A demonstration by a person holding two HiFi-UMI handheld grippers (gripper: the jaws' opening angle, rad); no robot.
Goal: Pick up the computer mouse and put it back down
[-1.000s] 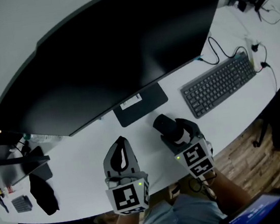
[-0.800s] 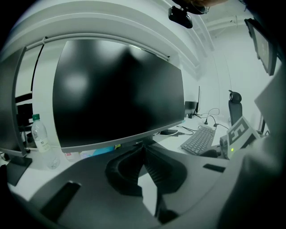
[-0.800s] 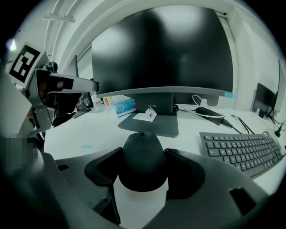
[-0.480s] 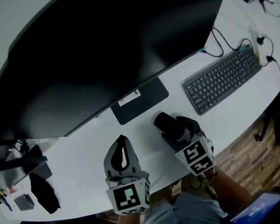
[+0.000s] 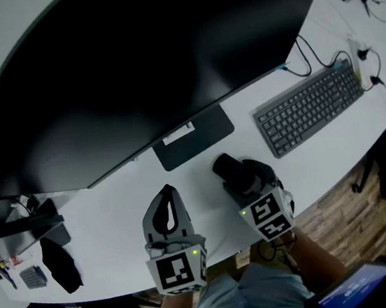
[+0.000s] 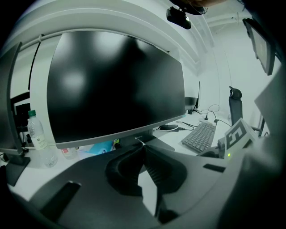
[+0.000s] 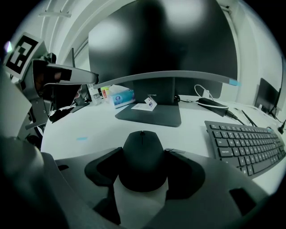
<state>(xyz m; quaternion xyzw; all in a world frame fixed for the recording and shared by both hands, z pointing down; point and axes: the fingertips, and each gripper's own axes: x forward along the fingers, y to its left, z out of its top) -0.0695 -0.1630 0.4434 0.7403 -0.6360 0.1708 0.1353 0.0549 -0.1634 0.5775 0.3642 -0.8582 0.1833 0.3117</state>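
The black computer mouse (image 5: 224,167) (image 7: 142,143) sits between the jaws of my right gripper (image 5: 238,177) (image 7: 144,155), on the white desk (image 5: 115,202) in front of the monitor base. Both jaws press against its sides, so the gripper is shut on it. Whether the mouse rests on the desk or hangs just above it I cannot tell. My left gripper (image 5: 166,194) (image 6: 142,146) stands a hand's width to the left, shut with its fingertips touching and nothing between them.
A big dark monitor (image 5: 133,73) on a flat black base (image 5: 194,137) fills the back. A black keyboard (image 5: 310,106) (image 7: 248,145) lies right of the mouse, with cables (image 5: 308,64) behind. A water bottle (image 6: 38,134), a tissue box (image 7: 121,96) and dark clutter (image 5: 56,263) sit left.
The head view has shifted slightly, so the monitor fills more of the frame. Both grippers and the mouse stay nearly where they were.
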